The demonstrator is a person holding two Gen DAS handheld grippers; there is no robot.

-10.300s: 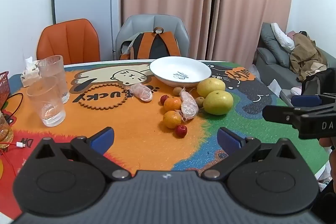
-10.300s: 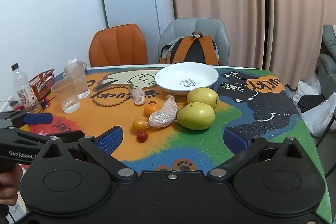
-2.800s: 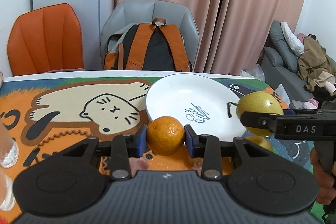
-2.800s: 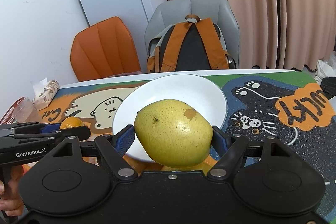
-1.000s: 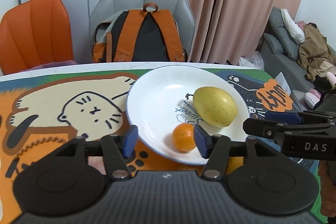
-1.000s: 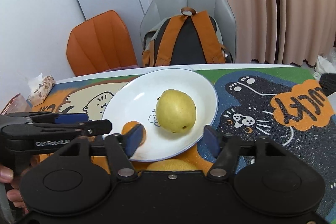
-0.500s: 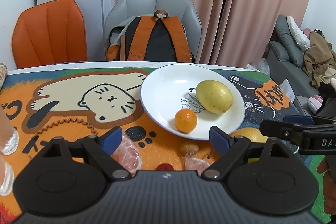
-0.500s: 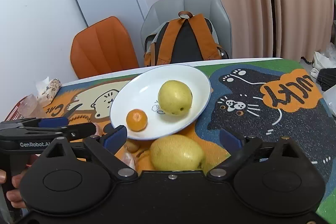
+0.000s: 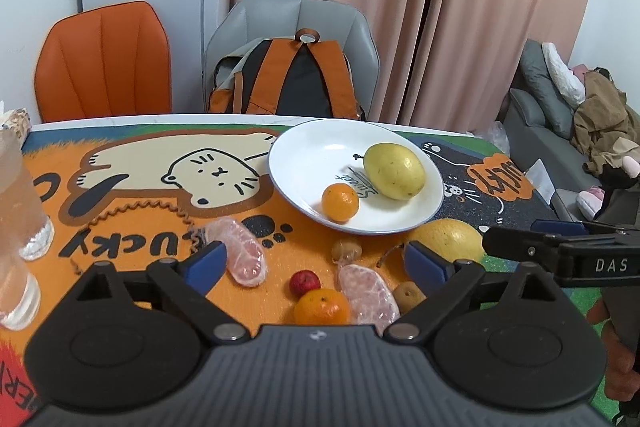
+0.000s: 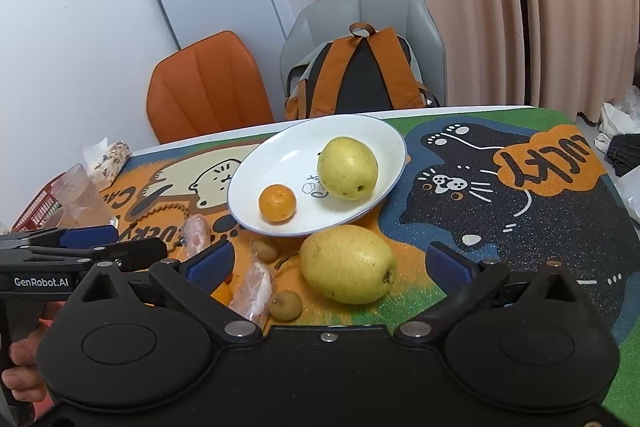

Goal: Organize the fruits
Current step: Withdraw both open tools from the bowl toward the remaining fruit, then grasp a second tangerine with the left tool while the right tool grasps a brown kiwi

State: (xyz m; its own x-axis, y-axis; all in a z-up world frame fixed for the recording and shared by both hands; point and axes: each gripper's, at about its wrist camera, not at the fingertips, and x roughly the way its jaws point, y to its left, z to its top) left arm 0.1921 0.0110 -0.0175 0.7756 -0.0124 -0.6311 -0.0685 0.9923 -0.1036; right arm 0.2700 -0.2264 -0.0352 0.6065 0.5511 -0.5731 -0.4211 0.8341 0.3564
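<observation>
Inside white plate (image 9: pixel 304 163): yellow pear (image 9: pixel 394 171) beside small orange (image 9: pixel 340 201).

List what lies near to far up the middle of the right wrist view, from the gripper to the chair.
Large yellow pear on the mat → white round plate → smaller yellow pear on the plate → orange-and-black backpack → grey chair.
</observation>
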